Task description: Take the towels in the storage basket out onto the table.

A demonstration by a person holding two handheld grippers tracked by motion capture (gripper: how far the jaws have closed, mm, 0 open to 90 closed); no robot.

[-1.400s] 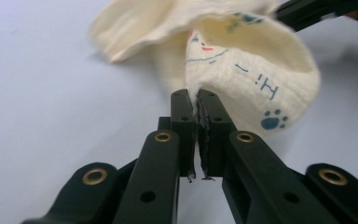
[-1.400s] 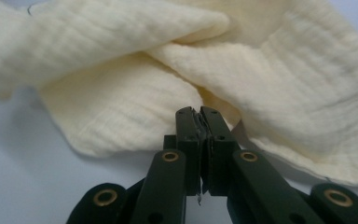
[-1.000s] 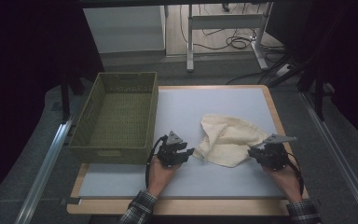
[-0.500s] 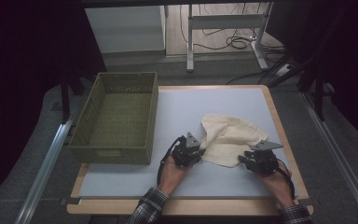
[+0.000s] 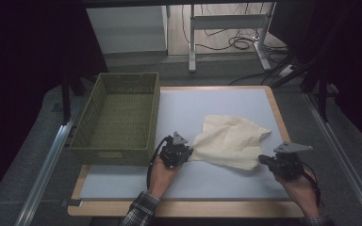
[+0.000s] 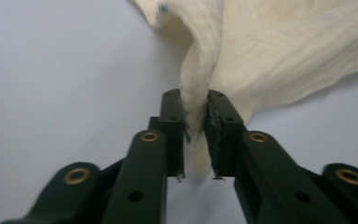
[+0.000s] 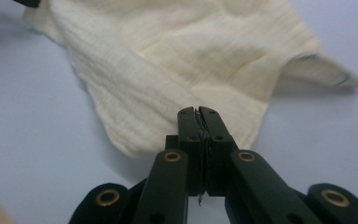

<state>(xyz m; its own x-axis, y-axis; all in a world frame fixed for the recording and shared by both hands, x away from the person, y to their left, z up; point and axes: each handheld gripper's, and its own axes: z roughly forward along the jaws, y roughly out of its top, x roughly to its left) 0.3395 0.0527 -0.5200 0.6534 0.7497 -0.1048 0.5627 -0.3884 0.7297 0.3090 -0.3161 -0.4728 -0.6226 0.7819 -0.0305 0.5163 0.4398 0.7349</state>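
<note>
A cream cloth (image 5: 231, 141) lies rumpled on the pale table mat, right of centre. My left gripper (image 5: 188, 151) is at the cloth's near left corner. In the left gripper view its jaws (image 6: 196, 121) have just been closing and now pinch a bunched fold of the cloth (image 6: 284, 46). My right gripper (image 5: 263, 160) is at the near right corner. Its jaws (image 7: 198, 112) have just closed tight, with the thin edge of the cloth (image 7: 191, 56) caught at their tips.
An olive woven basket (image 5: 118, 148) stands empty on the left side of the table, close to my left gripper. The wooden board's edge (image 5: 278, 113) frames the mat. Metal rails run along both sides, and a desk frame with cables stands behind.
Both grippers moved in to the cloth's near corners and closed there. They then drew slightly apart, and the cloth's near edge now lies wider than before.
</note>
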